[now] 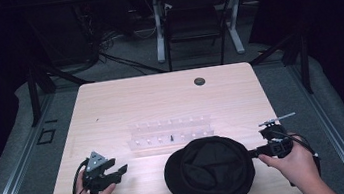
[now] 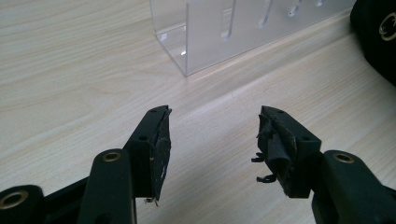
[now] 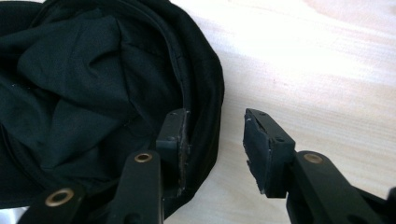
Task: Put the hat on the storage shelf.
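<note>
A black cap lies upside down near the table's front edge, its dark lining facing up. My right gripper is at the cap's right rim. In the right gripper view this gripper stands open astride the rim, one jaw inside the cap and the other outside over bare wood, with a gap beside the rim. My left gripper rests at the front left, open and holding nothing. The cap's edge shows at the far right of the left gripper view.
A clear acrylic rack with slots stands mid-table behind the cap, with a small dark piece in it; its corner is ahead of the left jaws. The wooden table has a cable hole. A chair stands beyond.
</note>
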A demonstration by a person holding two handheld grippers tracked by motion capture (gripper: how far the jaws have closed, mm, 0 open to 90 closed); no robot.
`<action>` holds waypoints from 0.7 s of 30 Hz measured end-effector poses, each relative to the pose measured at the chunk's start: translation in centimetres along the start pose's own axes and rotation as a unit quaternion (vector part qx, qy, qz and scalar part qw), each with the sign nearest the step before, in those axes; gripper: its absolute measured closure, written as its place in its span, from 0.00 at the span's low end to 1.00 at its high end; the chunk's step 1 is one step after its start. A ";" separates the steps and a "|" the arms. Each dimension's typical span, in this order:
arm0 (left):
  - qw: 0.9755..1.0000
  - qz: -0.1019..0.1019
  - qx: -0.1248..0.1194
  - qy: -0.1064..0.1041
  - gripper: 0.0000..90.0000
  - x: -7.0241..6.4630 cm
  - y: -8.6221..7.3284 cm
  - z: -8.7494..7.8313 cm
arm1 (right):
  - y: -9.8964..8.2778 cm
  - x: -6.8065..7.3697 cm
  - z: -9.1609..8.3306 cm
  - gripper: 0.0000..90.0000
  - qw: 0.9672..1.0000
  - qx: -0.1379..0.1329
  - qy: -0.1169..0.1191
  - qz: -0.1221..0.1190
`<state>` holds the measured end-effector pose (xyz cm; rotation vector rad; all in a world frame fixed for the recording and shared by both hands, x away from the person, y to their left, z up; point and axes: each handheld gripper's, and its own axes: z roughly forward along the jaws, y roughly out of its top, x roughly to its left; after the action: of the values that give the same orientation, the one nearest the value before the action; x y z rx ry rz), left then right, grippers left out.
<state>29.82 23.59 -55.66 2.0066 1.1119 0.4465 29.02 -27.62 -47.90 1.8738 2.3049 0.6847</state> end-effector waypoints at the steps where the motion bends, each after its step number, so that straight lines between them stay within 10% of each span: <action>1: 1.000 0.000 0.000 0.000 0.49 0.0 0.0 0.0 | 0.1 0.0 0.0 0.67 1.000 0.005 0.000 -0.001; 21: 1.000 0.004 0.000 -0.003 0.49 -0.1 0.0 0.1 | 2.1 0.1 1.9 0.69 0.996 0.088 -0.012 0.031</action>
<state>29.77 23.44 -55.74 2.0109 1.1012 0.4449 31.55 -26.71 -48.79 2.0230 2.3706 0.4761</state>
